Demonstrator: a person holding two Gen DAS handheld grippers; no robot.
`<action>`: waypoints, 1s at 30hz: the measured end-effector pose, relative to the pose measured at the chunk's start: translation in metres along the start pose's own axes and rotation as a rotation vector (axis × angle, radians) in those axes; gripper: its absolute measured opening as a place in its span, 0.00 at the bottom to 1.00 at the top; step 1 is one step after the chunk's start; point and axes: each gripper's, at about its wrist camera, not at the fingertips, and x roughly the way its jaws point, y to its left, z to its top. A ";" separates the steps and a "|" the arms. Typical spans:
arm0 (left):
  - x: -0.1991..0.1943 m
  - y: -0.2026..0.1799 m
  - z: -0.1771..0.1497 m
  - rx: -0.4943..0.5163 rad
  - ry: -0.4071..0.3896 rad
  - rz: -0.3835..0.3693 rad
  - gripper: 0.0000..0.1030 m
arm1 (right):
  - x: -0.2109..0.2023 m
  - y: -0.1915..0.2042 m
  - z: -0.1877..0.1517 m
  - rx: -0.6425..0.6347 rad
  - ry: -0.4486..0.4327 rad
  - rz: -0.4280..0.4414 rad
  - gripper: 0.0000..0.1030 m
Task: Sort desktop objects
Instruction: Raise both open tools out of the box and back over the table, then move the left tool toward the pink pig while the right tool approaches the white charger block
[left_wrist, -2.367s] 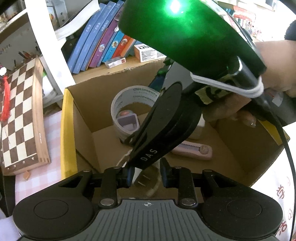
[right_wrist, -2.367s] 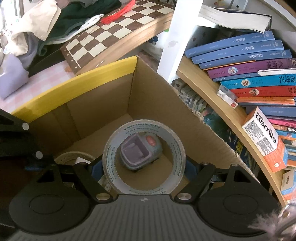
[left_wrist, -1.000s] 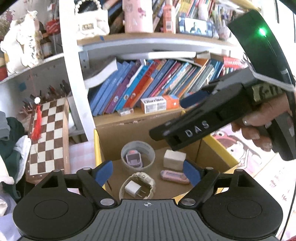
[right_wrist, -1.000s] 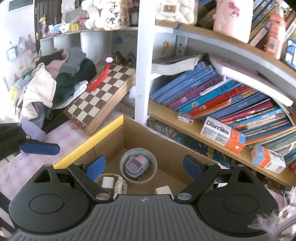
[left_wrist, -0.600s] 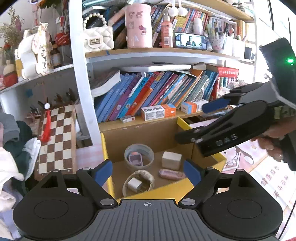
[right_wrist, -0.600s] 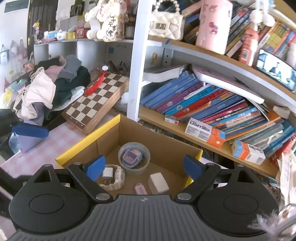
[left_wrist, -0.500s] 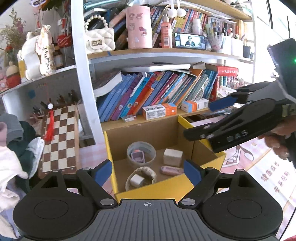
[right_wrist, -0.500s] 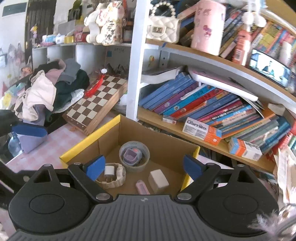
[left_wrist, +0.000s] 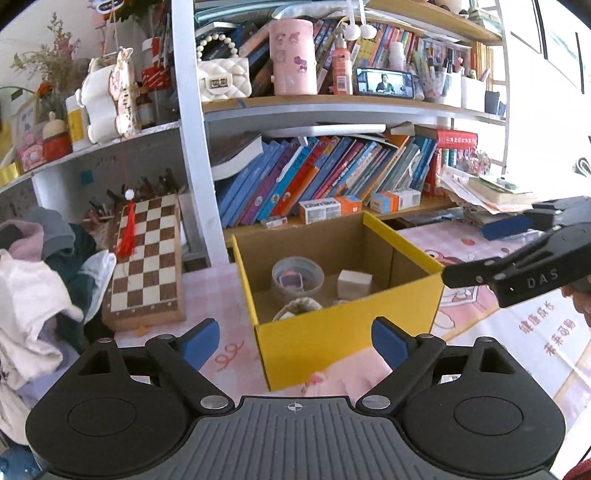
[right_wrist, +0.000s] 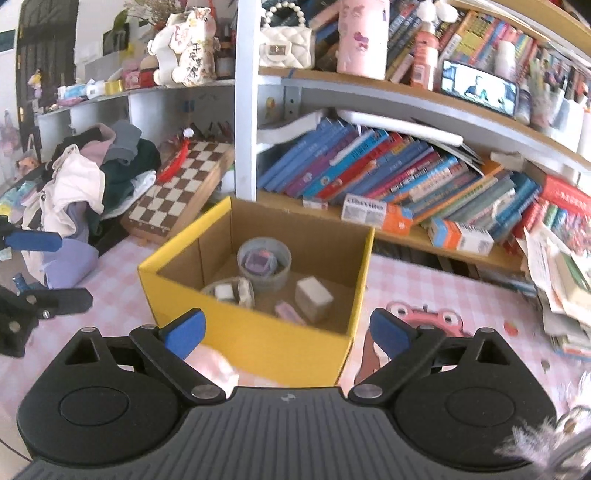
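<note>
Both grippers have pulled back — left gripper and right gripper spread, empty — yellow box just ahead.

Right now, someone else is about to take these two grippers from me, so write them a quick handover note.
Left gripper: open, empty, held back from the yellow box.
Right gripper: open, empty, also clear of the box.
In the box: tape roll with a small purple gadget inside its ring, woven ring holding a white plug, white block, pink item.
Done: those items are in the box.
Left: the pink checked mat around the box shows nothing loose to sort; check beyond the views before calling it finished.
</note>
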 end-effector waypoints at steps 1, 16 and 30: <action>-0.002 0.000 -0.003 -0.003 0.002 -0.002 0.90 | -0.002 0.002 -0.004 0.005 0.005 -0.003 0.94; -0.018 0.000 -0.050 -0.022 0.081 -0.030 0.93 | -0.025 0.029 -0.069 0.049 0.073 -0.074 0.97; -0.023 -0.008 -0.078 -0.016 0.137 -0.050 0.93 | -0.039 0.053 -0.110 0.104 0.146 -0.087 0.99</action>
